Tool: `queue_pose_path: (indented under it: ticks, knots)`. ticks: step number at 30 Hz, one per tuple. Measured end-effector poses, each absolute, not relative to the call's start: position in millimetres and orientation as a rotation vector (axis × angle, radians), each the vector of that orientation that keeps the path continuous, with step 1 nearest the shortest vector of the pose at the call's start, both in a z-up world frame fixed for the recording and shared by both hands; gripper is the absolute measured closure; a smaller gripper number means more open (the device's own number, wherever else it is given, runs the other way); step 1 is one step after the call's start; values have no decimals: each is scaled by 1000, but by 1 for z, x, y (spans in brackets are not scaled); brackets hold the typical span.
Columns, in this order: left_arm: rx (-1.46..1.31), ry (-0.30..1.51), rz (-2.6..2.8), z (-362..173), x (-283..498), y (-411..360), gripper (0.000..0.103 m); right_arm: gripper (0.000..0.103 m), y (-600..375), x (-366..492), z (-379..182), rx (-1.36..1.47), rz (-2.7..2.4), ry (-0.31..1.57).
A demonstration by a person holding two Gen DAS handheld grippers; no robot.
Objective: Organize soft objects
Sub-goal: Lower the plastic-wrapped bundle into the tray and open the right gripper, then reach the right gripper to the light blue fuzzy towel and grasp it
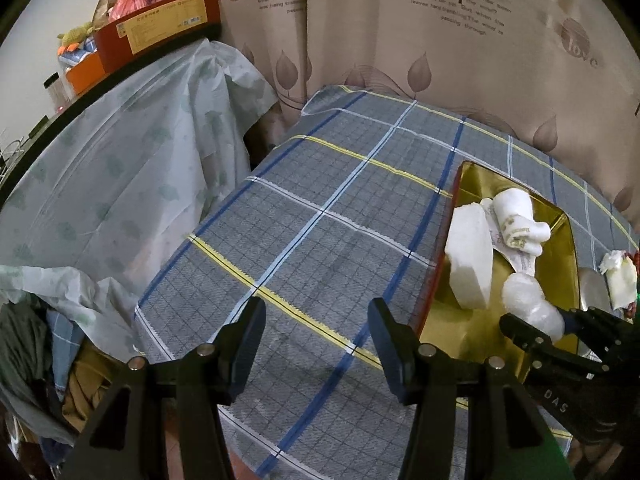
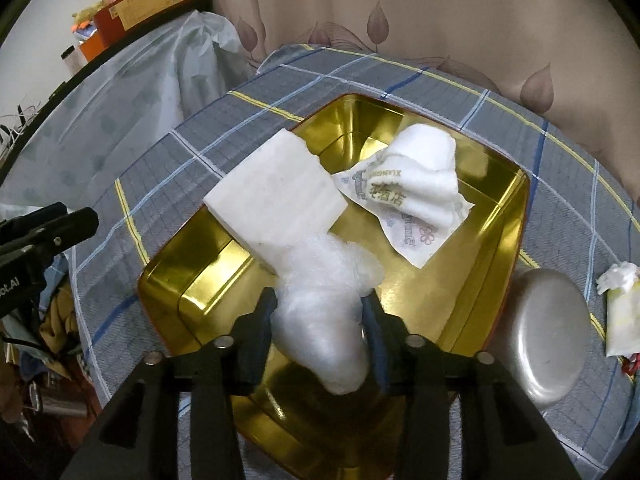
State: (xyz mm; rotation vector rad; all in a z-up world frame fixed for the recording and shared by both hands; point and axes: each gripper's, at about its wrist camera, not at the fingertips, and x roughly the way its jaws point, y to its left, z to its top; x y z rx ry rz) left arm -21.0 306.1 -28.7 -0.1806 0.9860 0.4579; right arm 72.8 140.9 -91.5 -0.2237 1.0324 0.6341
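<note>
A: Status?

B: Right claw (image 2: 320, 320) is clamped on a white fluffy wad (image 2: 324, 296), low centre of the right wrist view, held over the gold tray (image 2: 496, 208). I can't tell whether it touches the tray floor. Left claw (image 1: 316, 340) is spread wide with nothing in it, over the plaid-covered table (image 1: 320, 200).

A: What's in the tray already?

B: White foam block (image 2: 276, 196) leaning on the tray's left rim, rolled white towel (image 2: 424, 168) on a printed wrapper (image 2: 408, 216) upper right.

A: What's left?

B: Crumpled white tissue (image 2: 618, 304) at the right edge is outside the tray, next to a metal lid (image 2: 548, 332). My guess: release the wad, then fetch the tissue. Mostly done.
</note>
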Motion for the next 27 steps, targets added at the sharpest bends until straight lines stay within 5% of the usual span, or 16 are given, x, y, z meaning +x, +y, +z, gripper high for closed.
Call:
queue_pose_path:
  ticks: [3,27]
  knots:
    - [-185,985,456,-28,-21,306,49,34,140,72,-87,-219,623,1010]
    - [-168,992,428,-24,-23,288,49,33,56,18,-17,-149,632,921]
